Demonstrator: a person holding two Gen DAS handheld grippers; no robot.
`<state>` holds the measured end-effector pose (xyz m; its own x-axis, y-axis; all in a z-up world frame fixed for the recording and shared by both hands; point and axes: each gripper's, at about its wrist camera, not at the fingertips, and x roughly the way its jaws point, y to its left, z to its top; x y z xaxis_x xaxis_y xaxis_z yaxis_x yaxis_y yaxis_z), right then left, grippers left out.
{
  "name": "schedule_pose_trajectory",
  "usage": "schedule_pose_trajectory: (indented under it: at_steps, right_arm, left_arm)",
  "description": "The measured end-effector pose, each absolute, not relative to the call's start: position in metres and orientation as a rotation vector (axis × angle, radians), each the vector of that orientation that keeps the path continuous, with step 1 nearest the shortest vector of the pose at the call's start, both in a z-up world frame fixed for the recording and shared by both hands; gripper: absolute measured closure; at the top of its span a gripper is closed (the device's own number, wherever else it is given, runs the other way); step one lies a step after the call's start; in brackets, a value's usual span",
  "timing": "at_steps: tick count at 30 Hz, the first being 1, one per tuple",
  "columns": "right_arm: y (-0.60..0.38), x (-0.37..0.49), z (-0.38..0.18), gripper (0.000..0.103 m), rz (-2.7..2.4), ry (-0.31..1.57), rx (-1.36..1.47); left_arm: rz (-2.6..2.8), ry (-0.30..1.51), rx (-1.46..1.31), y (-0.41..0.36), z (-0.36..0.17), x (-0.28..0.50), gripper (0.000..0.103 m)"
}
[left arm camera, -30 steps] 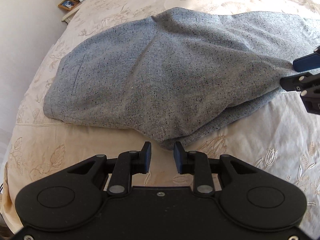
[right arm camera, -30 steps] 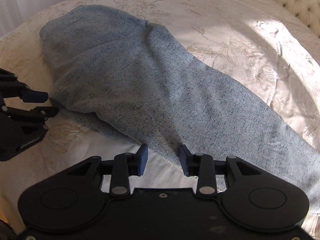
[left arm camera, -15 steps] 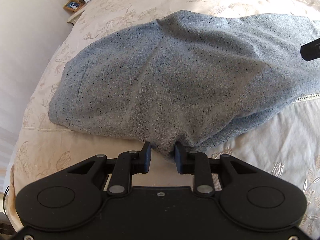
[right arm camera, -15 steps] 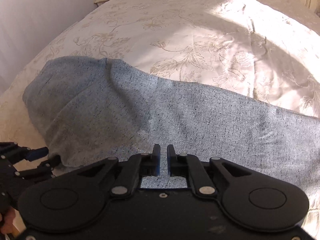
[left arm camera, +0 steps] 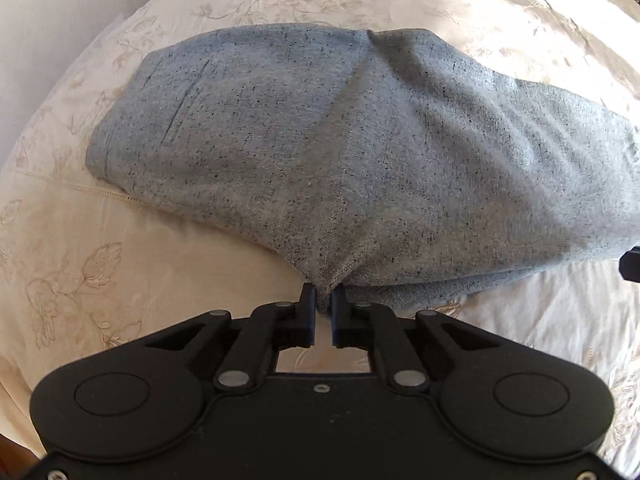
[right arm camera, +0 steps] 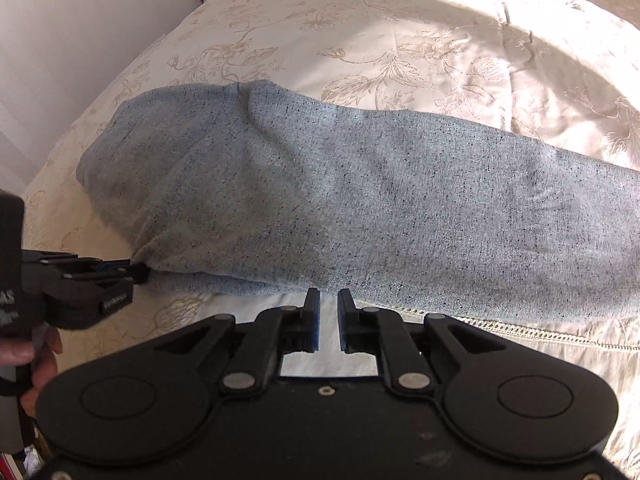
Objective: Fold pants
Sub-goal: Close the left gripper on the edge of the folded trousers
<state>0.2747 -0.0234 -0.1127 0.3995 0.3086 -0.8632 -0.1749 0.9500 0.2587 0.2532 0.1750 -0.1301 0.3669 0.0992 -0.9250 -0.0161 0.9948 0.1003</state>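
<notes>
Pants (left arm camera: 360, 152): grey, mid-frame on bed (left arm camera: 120, 264); left claw (left arm camera: 323, 300) just closed, pinching near edge; right claw (right arm camera: 328, 312) narrow, its grip unclear.

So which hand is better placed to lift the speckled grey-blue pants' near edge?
Left. The left gripper, its jaws just closed, pinches the speckled grey-blue fabric pants at their near edge. The right gripper has just been opening its jaws; only embroidered cream bedspread shows between them, the cloth just beyond.
</notes>
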Motion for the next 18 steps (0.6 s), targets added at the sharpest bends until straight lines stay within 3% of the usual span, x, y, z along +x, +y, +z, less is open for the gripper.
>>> schedule_pose_trajectory:
  at_steps: [18]
  right_arm:
    - [0.083,0.301,-0.136,0.08,0.565,1.154,0.124]
  left_arm:
    - [0.025,1.241,-0.018,0.19,-0.104,0.268,0.09]
